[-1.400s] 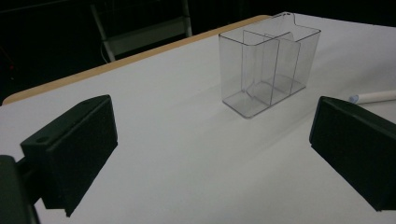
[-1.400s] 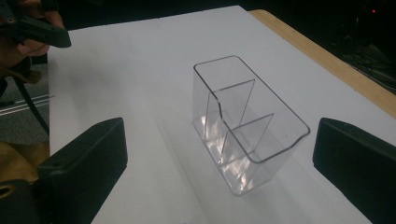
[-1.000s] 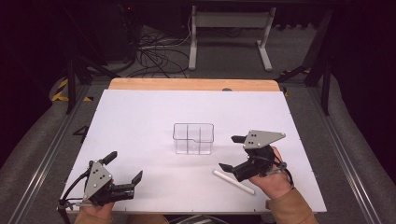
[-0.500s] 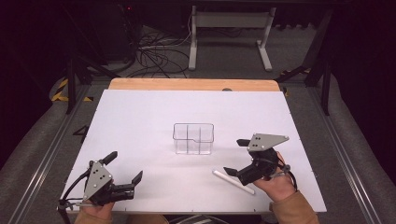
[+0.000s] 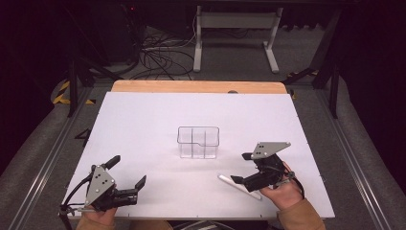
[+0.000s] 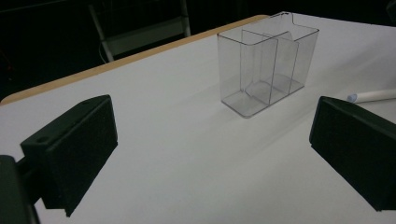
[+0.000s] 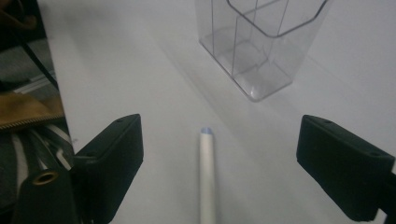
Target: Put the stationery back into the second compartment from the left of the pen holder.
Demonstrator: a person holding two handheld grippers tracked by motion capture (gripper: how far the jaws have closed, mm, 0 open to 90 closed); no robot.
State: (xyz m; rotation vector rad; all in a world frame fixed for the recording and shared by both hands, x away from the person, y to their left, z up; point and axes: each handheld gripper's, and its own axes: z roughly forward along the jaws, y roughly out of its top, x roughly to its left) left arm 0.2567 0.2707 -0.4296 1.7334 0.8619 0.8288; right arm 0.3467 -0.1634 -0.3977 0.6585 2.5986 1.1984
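A white pen lies flat on the white table, near the front right. My right gripper hangs low over it. In the right gripper view the pen runs between the two jaws, and the right gripper is open. Its jaws have just been closing, with a gap left on each side of the pen. A clear plastic organizer with several compartments stands upright mid-table, just beyond the pen. My left gripper rests open at the front left with nothing in it, facing the organizer.
A bare wooden strip runs along the table's far edge. Beyond it lie a dark floor, cables and a grey metal stand. Both hands sit close to the table's near edge.
My right gripper has come down a little over the pen, toward the near edge, so that its jaws stand on either side of it. The left gripper has kept still.
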